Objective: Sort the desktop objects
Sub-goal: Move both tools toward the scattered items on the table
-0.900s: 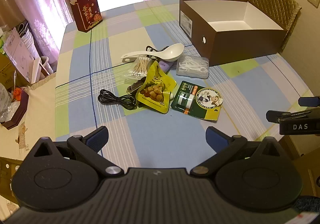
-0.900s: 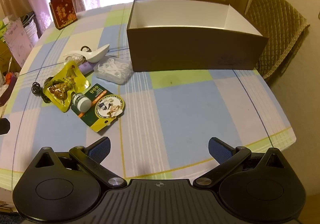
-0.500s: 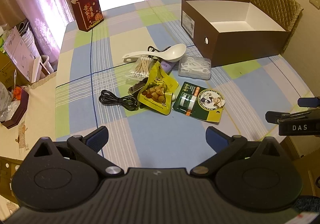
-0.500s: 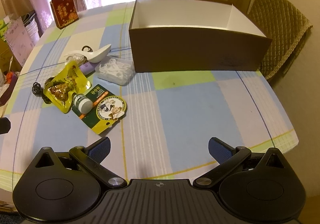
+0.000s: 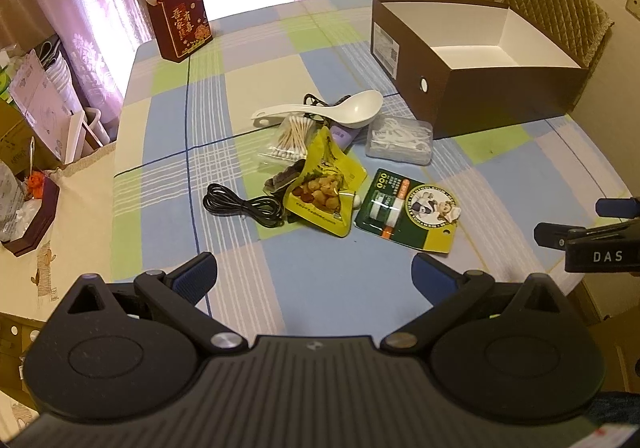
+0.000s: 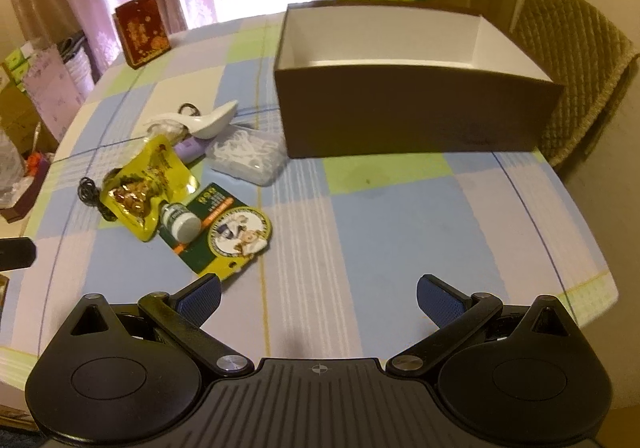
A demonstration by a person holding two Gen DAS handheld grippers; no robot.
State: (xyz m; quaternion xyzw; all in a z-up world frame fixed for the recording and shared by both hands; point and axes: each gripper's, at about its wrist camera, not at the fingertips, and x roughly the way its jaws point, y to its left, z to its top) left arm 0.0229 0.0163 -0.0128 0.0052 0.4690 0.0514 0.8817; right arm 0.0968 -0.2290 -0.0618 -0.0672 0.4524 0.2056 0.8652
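Checked tablecloth; left view alone shows cotton swabs; both grippers' jaws wide, empty

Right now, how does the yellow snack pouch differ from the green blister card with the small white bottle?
The yellow snack pouch is puffy and crumpled, while the green blister card lies flat. The pouch has a clear window that shows brown nuts; the card carries a small white bottle and a round cartoon picture. The pouch overlaps the black cable; the card does not touch it. Both lie on the checked tablecloth, outside the brown box.

clutter pile, brown box, checked tablecloth
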